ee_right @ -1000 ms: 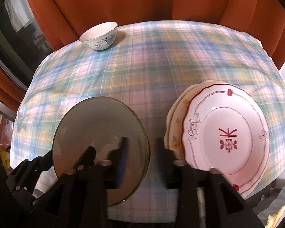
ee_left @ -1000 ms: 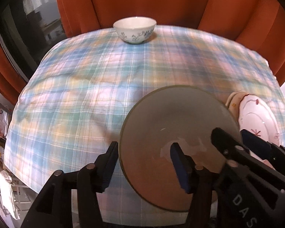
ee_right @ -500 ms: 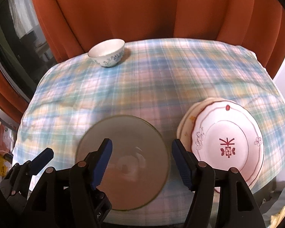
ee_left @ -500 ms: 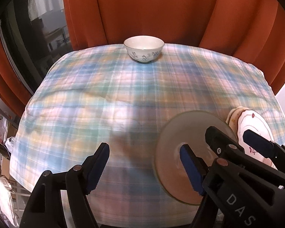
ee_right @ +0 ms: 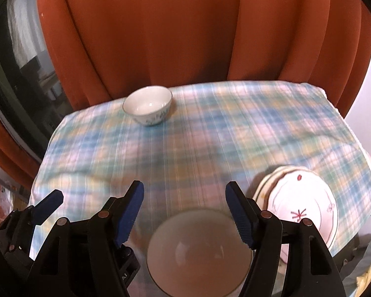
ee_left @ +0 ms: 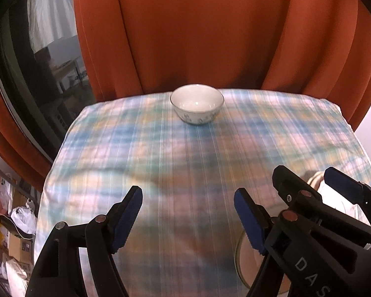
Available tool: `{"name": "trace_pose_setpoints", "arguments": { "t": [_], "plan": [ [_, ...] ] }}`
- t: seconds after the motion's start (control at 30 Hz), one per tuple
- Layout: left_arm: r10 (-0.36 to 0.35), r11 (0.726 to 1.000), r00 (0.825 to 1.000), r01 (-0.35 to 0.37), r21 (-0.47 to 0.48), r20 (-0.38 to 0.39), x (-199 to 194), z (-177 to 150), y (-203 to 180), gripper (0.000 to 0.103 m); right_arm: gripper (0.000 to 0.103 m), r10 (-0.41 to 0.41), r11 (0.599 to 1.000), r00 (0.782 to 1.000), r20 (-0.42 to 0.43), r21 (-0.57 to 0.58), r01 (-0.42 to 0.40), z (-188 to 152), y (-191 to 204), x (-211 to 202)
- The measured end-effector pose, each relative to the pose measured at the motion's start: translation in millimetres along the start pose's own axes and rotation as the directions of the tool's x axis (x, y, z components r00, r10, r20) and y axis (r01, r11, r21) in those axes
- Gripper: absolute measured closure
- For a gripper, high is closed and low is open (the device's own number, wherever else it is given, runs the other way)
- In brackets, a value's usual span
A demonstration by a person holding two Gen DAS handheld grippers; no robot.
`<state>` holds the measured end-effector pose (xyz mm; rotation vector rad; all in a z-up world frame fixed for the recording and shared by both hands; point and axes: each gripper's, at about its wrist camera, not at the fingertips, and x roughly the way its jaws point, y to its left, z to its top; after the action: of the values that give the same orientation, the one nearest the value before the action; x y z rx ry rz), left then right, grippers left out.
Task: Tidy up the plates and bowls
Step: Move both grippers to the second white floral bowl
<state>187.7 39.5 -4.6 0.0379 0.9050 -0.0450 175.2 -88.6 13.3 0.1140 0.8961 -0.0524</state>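
Both let go of the glass bowl (ee_right: 199, 252): left hand-held gripper (ee_left: 188, 215) wide and empty, right hand-held gripper (ee_right: 184, 210) opening, empty; white bowl (ee_left: 197, 104) next.

Both grippers are now clear of the glass plate (ee_right: 199, 252), which a second ago sat between their blue pads. The left gripper (ee_left: 188, 216) stands wide with only tablecloth (ee_left: 185, 163) between its pads. The right gripper (ee_right: 184, 210) is opening above the plate's far rim. Both sit higher and farther back, so the bowl (ee_left: 197, 104) looks smaller.
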Motion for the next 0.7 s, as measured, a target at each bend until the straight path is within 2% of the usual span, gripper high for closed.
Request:
{"name": "trace_pose_setpoints", "arguments": {
  "t": [0.23, 0.7],
  "plan": [
    [0.025, 1.000, 0.999, -0.025, 0.004, 0.025, 14, 36, 4, 0.025, 0.031, 0.009, 1.000, 1.000, 0.019, -0.009, -0.009, 34, 7, 13],
    [0.117, 0.989, 0.993, -0.115, -0.088, 0.017, 59, 110, 12, 0.025, 0.031, 0.108, 0.993, 0.994, 0.021, -0.056, -0.107, 120, 17, 71]
  ]
}}
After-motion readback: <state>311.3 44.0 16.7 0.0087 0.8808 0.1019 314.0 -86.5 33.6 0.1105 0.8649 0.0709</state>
